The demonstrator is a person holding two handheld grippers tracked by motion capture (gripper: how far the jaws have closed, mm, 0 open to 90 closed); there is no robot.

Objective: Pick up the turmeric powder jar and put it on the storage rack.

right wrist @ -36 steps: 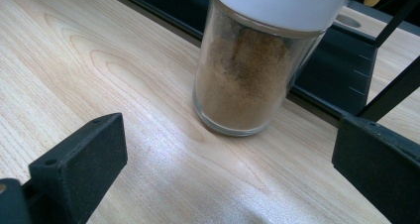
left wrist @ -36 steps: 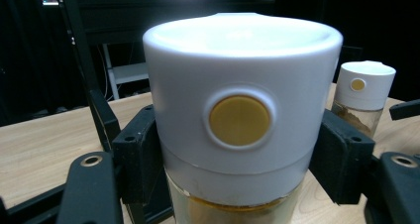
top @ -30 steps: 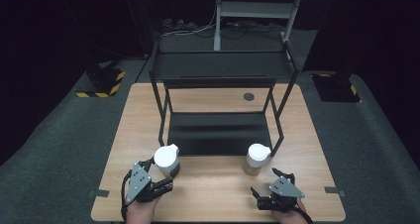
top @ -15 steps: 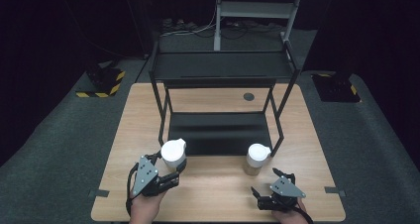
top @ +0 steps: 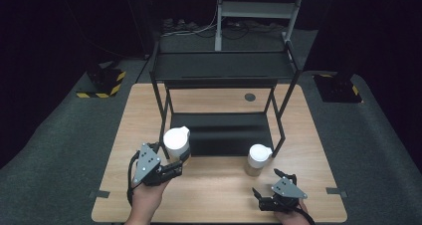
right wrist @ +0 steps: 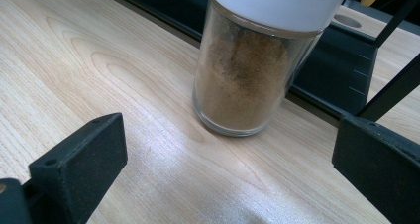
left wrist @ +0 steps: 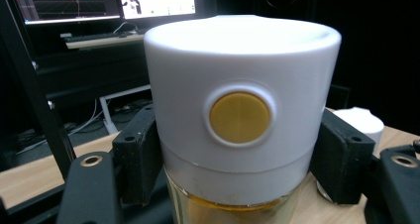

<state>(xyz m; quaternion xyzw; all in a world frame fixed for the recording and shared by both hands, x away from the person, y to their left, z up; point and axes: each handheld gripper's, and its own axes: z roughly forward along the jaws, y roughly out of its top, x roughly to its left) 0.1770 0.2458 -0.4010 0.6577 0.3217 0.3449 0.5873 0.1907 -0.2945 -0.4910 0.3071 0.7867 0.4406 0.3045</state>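
1. Dark room, a pale wooden table (top: 214, 185) with a black two-tier rack (top: 221, 85) standing on it
2. Left gripper (top: 171, 166) is clamped on a white-lidded jar (top: 177, 142), holding it just above the tabletop at the rack's front edge
3. Right gripper (top: 271, 187) rests low, jaws wide apart, aimed at a second jar (top: 258, 159) of brown powder standing nearby, untouched

This is a lab or recording studio: a wooden table (top: 219, 195) stands alone on grey carpet (top: 64, 155) amid black-draped darkness, with hazard-striped stand bases (top: 102, 83), loose cables (top: 199, 31), and computer monitors (left wrist: 104, 1) on a desk behind.
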